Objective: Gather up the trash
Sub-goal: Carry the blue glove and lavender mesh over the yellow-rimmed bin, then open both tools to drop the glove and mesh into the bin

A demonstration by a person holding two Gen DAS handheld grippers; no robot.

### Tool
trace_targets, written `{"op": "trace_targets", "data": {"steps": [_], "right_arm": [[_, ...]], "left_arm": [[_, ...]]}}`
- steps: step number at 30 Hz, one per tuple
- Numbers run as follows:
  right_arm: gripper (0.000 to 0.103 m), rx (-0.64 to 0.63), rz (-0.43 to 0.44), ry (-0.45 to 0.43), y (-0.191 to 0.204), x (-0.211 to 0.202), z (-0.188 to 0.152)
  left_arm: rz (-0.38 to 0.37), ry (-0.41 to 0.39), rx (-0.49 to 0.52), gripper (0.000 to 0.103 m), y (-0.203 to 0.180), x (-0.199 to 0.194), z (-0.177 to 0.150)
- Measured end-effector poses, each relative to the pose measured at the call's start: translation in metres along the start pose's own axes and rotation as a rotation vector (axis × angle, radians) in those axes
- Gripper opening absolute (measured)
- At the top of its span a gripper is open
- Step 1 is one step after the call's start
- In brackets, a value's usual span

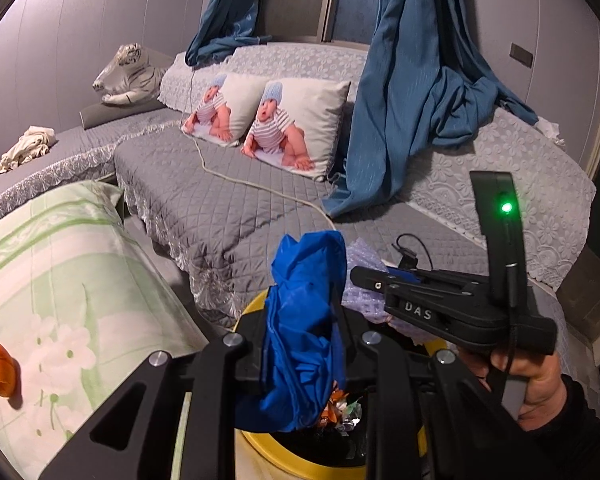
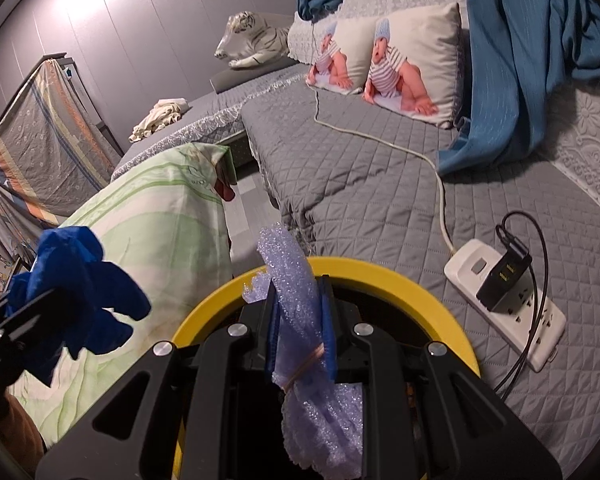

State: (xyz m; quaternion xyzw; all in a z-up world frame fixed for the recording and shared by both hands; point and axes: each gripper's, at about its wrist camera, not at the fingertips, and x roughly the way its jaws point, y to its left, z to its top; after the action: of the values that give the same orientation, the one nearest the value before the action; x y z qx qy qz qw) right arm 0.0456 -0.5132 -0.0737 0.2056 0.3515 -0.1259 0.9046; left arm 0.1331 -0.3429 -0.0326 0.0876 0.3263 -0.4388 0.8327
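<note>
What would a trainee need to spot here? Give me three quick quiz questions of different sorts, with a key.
1. True or false: the left gripper is shut on the blue cloth.
2. What does the right gripper hold? A) foam sheet B) plush tiger C) power strip
3. Fill in: both pieces hang over the bin with the ____ rim.

Key: 1 true. 2 A, the pale purple foam sheet, pinched between the jaws. 3 yellow.

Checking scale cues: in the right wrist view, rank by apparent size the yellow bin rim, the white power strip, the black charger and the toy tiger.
1. yellow bin rim
2. white power strip, toy tiger: look alike; the tiger is farther away
3. black charger
</note>
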Motion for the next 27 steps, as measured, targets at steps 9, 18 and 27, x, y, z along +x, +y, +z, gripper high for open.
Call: {"op": "trace_targets", "data": {"steps": [9,18,27], "right_arm": [[0.019,0.011,-0.026,0.041,-0.009,0.013,-0.011],[0.024,0.033,-0.063,0.052,-0.017,0.015,-0.011],[0.042,0.073,-0.090,0.031,-0.025,0.008,-0.007]], "left_arm": [[-0.008,0.047,-0.010,0.021,0.002,0.022,-0.006],[-0.003,0.058,-0.017,0.025,0.004,0.024,-0.007],[0.023,0.021,-0.054,0.055,0.014,0.011,-0.005]]}}
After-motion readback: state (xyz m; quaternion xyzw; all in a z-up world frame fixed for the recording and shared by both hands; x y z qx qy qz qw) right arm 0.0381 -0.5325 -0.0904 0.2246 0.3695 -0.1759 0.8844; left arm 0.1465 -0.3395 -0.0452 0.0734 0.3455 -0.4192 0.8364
